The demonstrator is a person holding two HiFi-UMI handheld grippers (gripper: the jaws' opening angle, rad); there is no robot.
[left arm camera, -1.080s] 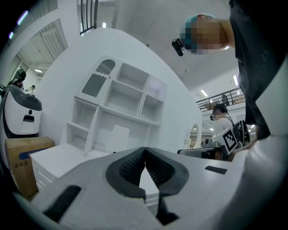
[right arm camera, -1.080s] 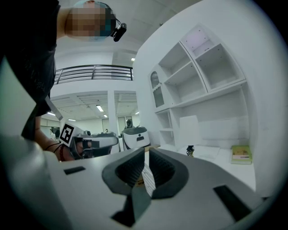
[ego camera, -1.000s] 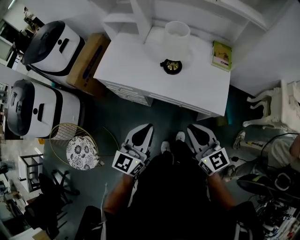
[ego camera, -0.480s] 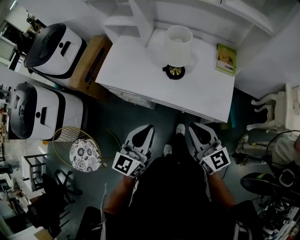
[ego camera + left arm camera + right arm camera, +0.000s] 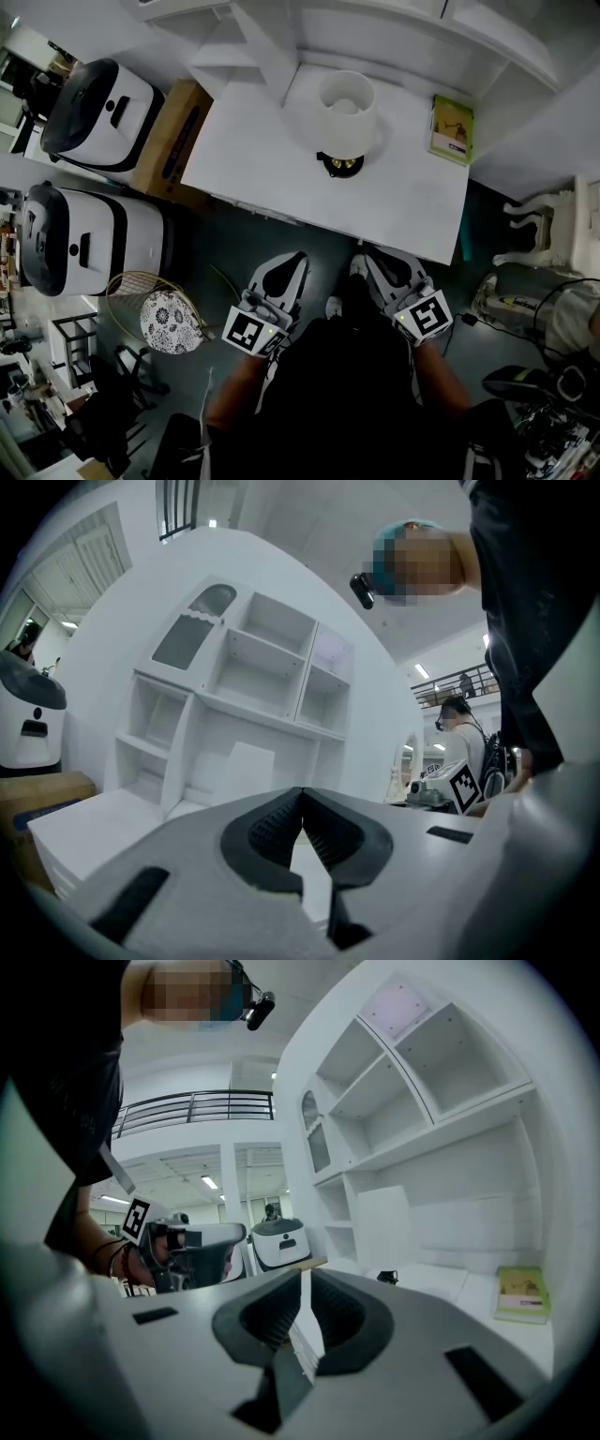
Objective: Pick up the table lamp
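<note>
The table lamp has a white shade (image 5: 345,105) and a black and gold base (image 5: 341,164). It stands upright at the back middle of the white desk (image 5: 253,159). My left gripper (image 5: 287,262) and right gripper (image 5: 374,262) are held low in front of the desk, short of its front edge and apart from the lamp. Both are shut with nothing between the pads. Past the jaws of the left gripper (image 5: 302,793), the shade (image 5: 249,765) shows. Beyond the right gripper (image 5: 305,1277), the shade (image 5: 384,1224) and base (image 5: 386,1277) show on the desk.
A green book (image 5: 451,129) lies at the desk's right end, also seen as the book (image 5: 520,1294). A white shelf unit (image 5: 281,37) rises behind the lamp. Left of the desk are a cardboard box (image 5: 173,127) and two white and black machines (image 5: 98,98). A wire stool (image 5: 167,317) stands near left, a white chair (image 5: 548,220) right.
The head view has moved closer to the desk, so the lamp sits lower in it. My right gripper has edged toward the desk's front edge. Both grippers stay shut.
</note>
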